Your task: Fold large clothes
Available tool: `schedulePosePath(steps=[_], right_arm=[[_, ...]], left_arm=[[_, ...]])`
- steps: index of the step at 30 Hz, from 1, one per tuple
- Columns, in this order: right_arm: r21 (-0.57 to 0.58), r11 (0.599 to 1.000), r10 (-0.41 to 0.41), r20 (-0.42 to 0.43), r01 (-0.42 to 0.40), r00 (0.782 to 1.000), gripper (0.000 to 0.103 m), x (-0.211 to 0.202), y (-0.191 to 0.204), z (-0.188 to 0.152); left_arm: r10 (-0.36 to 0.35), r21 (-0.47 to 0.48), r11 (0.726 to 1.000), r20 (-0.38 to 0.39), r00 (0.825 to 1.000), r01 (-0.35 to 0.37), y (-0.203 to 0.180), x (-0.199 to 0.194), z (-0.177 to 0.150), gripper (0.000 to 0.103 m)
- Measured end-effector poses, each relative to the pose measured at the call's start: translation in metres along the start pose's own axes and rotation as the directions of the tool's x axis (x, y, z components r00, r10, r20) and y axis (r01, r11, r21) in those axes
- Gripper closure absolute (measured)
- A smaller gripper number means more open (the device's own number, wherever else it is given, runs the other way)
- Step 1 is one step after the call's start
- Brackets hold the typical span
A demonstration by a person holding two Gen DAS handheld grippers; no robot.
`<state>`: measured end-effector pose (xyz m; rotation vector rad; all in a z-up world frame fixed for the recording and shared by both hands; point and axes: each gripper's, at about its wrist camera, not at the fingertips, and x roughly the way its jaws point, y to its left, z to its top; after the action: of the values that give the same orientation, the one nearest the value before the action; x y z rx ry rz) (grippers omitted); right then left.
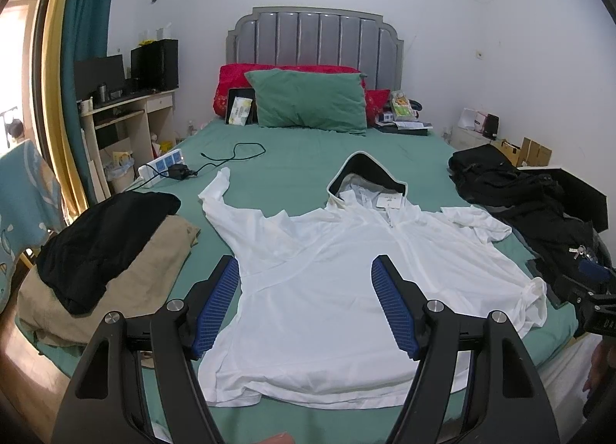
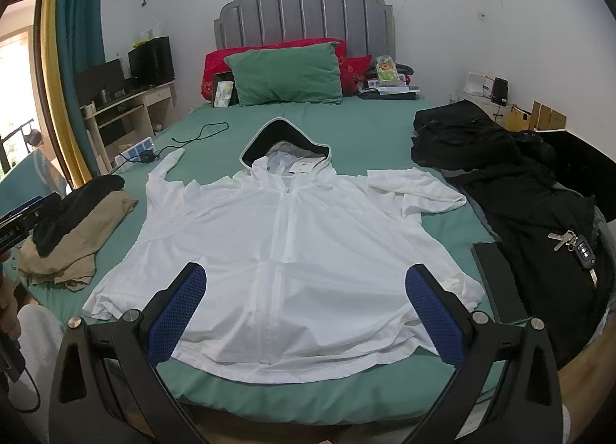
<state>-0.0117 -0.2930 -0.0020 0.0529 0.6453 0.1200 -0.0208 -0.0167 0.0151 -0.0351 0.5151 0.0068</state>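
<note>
Left gripper [image 1: 304, 301] wide open, empty, hovering over hem. Right gripper [image 2: 306, 309] same, wide, empty. Jacket [image 2: 285, 251] flat, front up, frame centre on bed [image 2: 346, 124]; hood at top, sleeves out. No fold yet, all left. Folded pile [image 1: 104, 251] left; black clothes [image 2: 500, 174] right, probably unfolded. No containers.

Middle: jacket [image 2: 285, 247] lies flat on the bed [image 2: 362, 124], hood toward the pillow [image 2: 287, 72].
Left: folded clothes [image 2: 73, 228].
Right: pile of clothes [image 2: 516, 182], keys [image 2: 573, 244] on top.
</note>
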Motion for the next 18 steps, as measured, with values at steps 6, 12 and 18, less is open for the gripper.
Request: schedulePosePath(steps=[6, 12, 18], right_arm=[[0.007, 1.000, 0.002, 0.001, -0.002, 1.000, 0.001, 0.0002, 0.0005, -0.0003], [0.008, 1.000, 0.008, 0.001, -0.008, 1.000, 0.001, -0.0005, -0.0009, -0.0004], [0.010, 1.000, 0.007, 0.001, -0.007, 1.000, 0.001, -0.0008, -0.0008, -0.0007]], left_arm=[[-0.001, 0.001, 1.000, 0.001, 1.000, 0.001, 0.0004, 0.0000, -0.0005, 0.028], [0.000, 0.002, 1.000, 0.000, 1.000, 0.000, 0.0005, -0.0001, -0.0012, 0.028], [-0.001, 0.001, 1.000, 0.002, 1.000, 0.001, 0.0006, -0.0008, -0.0016, 0.028]])
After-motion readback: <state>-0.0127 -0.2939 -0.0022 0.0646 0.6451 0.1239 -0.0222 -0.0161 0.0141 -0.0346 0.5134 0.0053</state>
